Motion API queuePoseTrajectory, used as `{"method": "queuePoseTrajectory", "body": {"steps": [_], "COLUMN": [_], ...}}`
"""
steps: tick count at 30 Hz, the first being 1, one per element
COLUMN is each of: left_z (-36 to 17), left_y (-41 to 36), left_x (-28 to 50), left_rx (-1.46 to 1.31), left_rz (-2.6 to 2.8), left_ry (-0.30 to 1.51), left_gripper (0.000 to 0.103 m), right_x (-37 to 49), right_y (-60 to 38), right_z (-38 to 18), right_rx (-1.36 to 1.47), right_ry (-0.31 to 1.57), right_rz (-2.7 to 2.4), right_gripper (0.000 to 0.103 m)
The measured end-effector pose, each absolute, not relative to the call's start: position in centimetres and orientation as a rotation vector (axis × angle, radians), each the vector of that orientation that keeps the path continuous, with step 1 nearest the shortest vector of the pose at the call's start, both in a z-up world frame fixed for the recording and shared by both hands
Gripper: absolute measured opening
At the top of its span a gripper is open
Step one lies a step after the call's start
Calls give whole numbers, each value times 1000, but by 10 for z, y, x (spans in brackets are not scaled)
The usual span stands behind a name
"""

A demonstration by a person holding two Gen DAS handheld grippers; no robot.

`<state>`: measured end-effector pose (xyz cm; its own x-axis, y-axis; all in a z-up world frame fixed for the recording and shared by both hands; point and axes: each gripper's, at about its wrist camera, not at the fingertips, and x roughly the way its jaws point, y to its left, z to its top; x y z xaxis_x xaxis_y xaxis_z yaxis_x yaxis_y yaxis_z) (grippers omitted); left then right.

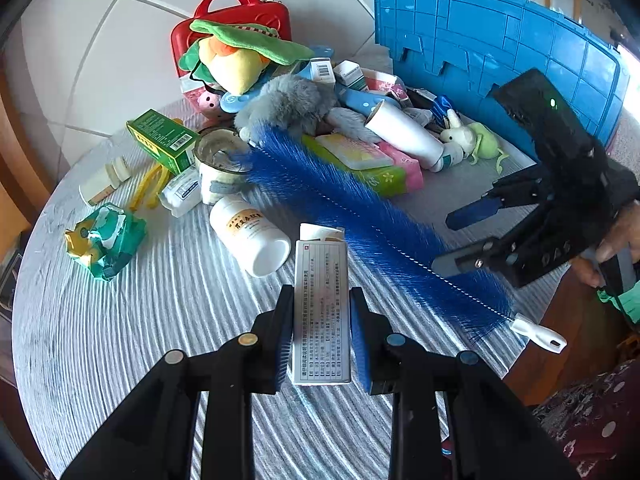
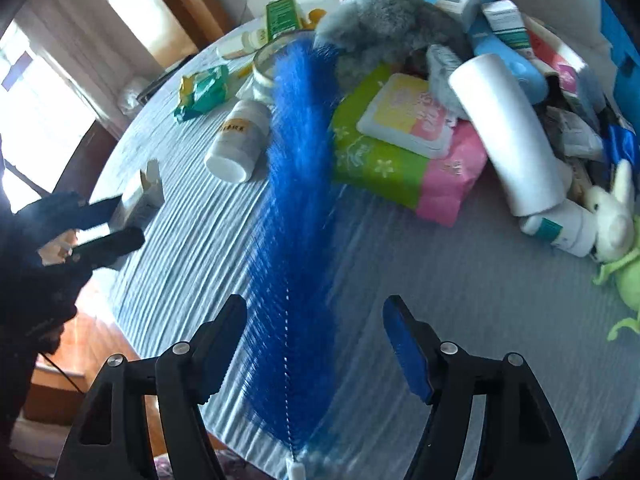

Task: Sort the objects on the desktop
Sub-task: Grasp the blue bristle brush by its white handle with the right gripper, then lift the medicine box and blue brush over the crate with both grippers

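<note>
My left gripper [image 1: 322, 300] is shut on a white printed medicine box [image 1: 321, 312], held just above the table. The same box [image 2: 140, 196] shows at the left of the right wrist view between the left gripper's fingers [image 2: 108, 244]. A long blue bottle brush [image 1: 360, 216] lies diagonally across the table, its white handle [image 1: 540, 334] at the table edge. My right gripper [image 2: 316, 320] is open and straddles the brush [image 2: 292, 240] near its handle end; it also shows in the left wrist view [image 1: 460, 240].
A blue crate lid [image 1: 500, 48] stands at the back right. A pile holds a red case [image 1: 236, 12], plush toys [image 1: 288, 104], wet-wipe packs [image 2: 400, 144], a white roll [image 2: 508, 136] and small boxes. A white bottle [image 1: 248, 236], tape roll [image 1: 220, 160], green box [image 1: 164, 140] and green packet [image 1: 106, 240] lie on the striped cloth.
</note>
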<state>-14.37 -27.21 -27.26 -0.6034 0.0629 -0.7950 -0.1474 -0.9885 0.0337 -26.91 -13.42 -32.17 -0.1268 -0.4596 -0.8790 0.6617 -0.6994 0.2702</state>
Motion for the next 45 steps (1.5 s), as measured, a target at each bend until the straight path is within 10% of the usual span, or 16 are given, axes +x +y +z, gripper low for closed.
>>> {"method": "queuePoseTrajectory", "body": {"steps": [2,6,45], "left_z": [-273,-275,0], "left_y": [-276,-283,-94], "left_x": [-144,-145,-216], "left_rx": [-1340,-1348,-555], "left_rz": [2705,2704,3158], "left_ry": [148,143,247], "left_gripper": [26,26,26], "right_x": [-257,-229,-222], "right_y": [-155,-188,44], "right_z": [-332,-340,27], "right_rx": [1365,1277,503], "right_ry": [400,672,106], "right_rz": [-1927,-1904,-2580], "right_gripper": [67,13,11]}}
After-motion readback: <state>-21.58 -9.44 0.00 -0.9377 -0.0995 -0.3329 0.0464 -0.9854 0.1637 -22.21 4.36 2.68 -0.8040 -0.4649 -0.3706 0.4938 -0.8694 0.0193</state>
